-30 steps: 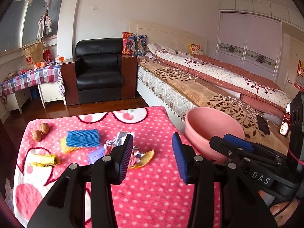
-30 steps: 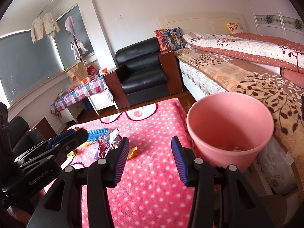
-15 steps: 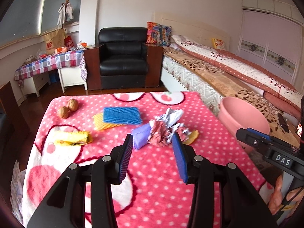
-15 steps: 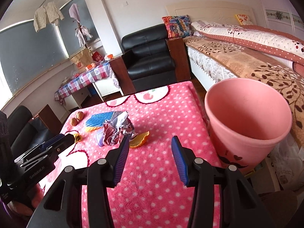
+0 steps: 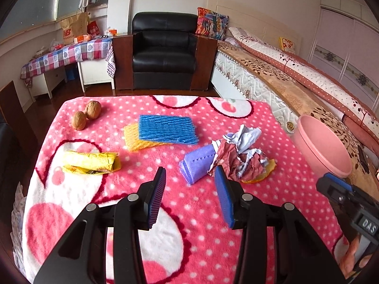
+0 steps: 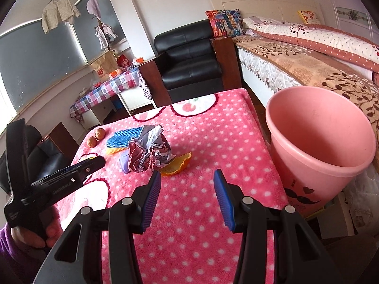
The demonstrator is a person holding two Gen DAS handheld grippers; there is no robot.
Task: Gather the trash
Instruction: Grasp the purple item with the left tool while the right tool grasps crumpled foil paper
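Trash lies on a pink dotted blanket: a crumpled red-and-white paper ball, a purple foam sleeve, an orange peel, blue foam netting over yellow netting, a yellow wrapper and two walnuts. A pink bin stands off the table's right edge. My left gripper is open just short of the purple sleeve and paper ball, nothing between its fingers. My right gripper hangs open above the blanket near the peel, left of the bin.
A bed runs along the right, close behind the bin. A black armchair stands past the table's far edge, with a checked side table to its left. A hand in a purple sleeve holds the left gripper.
My left gripper swung left and dropped toward the trash pile, which now sits just ahead of its fingertips. The right gripper sank a little, and the bin looms larger on its right.
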